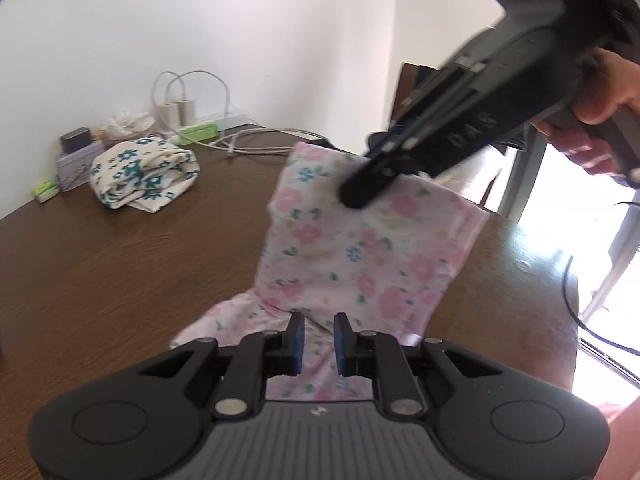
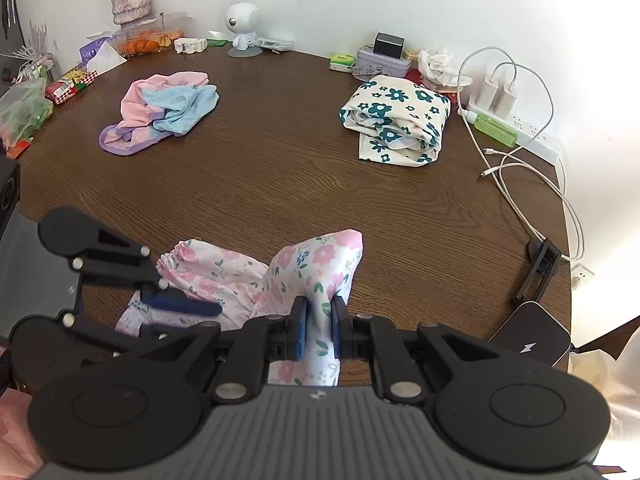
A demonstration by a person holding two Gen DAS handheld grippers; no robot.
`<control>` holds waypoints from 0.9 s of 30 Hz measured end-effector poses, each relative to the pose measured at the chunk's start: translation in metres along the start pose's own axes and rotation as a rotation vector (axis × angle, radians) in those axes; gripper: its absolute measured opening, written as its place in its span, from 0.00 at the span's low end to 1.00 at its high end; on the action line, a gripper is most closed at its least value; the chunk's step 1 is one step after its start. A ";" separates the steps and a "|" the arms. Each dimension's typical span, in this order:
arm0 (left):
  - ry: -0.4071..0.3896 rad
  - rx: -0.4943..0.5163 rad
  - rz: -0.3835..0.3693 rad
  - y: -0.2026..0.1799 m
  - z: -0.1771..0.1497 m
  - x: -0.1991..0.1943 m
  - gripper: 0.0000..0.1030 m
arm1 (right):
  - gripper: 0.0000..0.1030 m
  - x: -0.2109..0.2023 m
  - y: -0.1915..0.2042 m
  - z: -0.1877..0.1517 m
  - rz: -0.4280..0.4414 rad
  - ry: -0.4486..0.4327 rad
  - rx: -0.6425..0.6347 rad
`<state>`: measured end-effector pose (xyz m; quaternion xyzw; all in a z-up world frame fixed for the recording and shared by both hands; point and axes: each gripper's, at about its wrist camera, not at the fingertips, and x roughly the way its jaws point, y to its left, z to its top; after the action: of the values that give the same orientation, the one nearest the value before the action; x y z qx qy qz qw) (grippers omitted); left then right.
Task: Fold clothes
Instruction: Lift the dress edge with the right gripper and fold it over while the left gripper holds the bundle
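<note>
A pink floral garment lies partly lifted on the brown wooden table. In the left wrist view my left gripper pinches a fold at the near end, and cloth fills the narrow gap between its blue pads. My right gripper, held by a hand, comes in from the upper right and grips the far end. In the right wrist view the right gripper is shut on a raised bunch of the garment. The left gripper lies across the cloth at the left.
A folded white cloth with teal flowers lies at the back right. A pink and blue heap of clothes lies at the back left. A power strip with cables, a black clamp and a power bank line the right edge.
</note>
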<state>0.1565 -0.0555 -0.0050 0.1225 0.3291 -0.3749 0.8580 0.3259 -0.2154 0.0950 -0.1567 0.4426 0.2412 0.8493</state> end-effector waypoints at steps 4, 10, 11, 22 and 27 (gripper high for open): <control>0.053 0.057 -0.020 -0.018 -0.004 0.016 0.14 | 0.11 0.001 0.006 0.003 -0.005 0.003 -0.013; 0.010 -0.004 -0.001 -0.011 -0.007 0.013 0.16 | 0.11 0.002 0.013 0.007 -0.025 0.011 -0.022; -0.006 -0.017 0.014 -0.006 -0.008 0.006 0.16 | 0.11 0.002 0.015 0.008 -0.029 0.013 -0.028; 0.005 -0.090 0.034 0.034 -0.014 0.025 0.07 | 0.11 0.012 0.057 0.028 -0.077 0.060 -0.093; -0.022 -0.139 0.003 0.044 -0.025 0.023 0.07 | 0.11 0.016 0.083 0.032 -0.070 0.070 -0.129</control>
<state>0.1879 -0.0267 -0.0409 0.0590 0.3445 -0.3514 0.8685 0.3103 -0.1265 0.0956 -0.2348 0.4500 0.2337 0.8293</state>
